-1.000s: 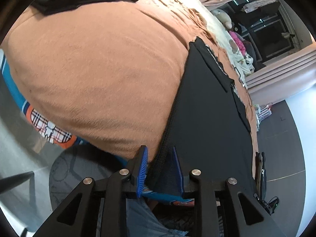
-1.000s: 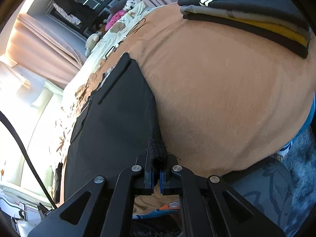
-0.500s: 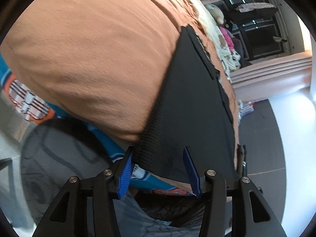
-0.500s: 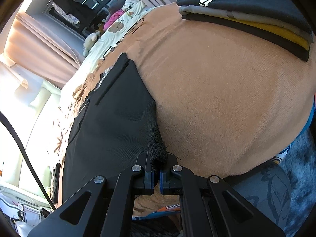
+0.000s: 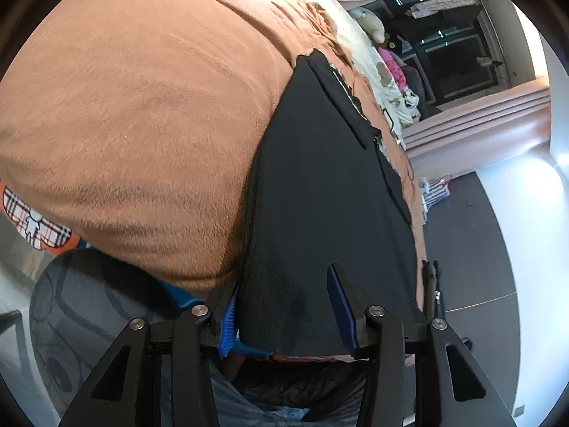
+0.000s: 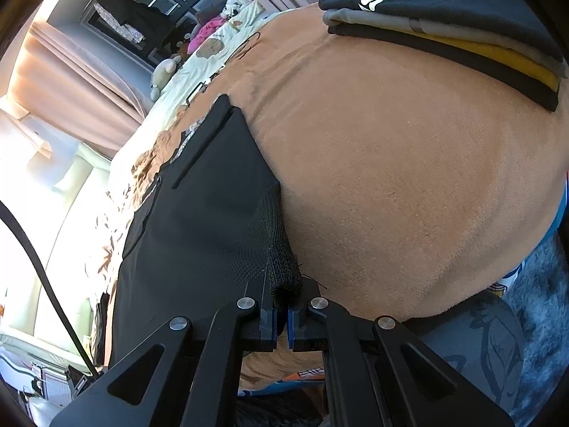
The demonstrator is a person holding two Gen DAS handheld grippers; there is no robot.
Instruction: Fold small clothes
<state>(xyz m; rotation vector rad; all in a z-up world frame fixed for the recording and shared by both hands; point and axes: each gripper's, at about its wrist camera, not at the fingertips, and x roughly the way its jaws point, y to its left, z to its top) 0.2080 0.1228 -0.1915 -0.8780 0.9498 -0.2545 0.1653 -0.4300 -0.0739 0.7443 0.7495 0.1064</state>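
Note:
A black mesh garment lies flat on the orange-brown blanket, its near hem hanging over the bed's front edge. My left gripper is open, its blue pads wide apart on either side of the hem's left corner without clamping it. In the right wrist view the same garment stretches away to the left. My right gripper is shut on the garment's bunched near right corner, which sticks up between the pads.
A stack of folded dark, grey and yellow clothes sits on the blanket at the far right. A grey patterned rug lies below the bed edge. Plush toys and curtains are at the far end.
My left gripper's fingers have spread from a narrow gap around the hem to wide open. The right gripper has stayed shut on its corner and has barely moved.

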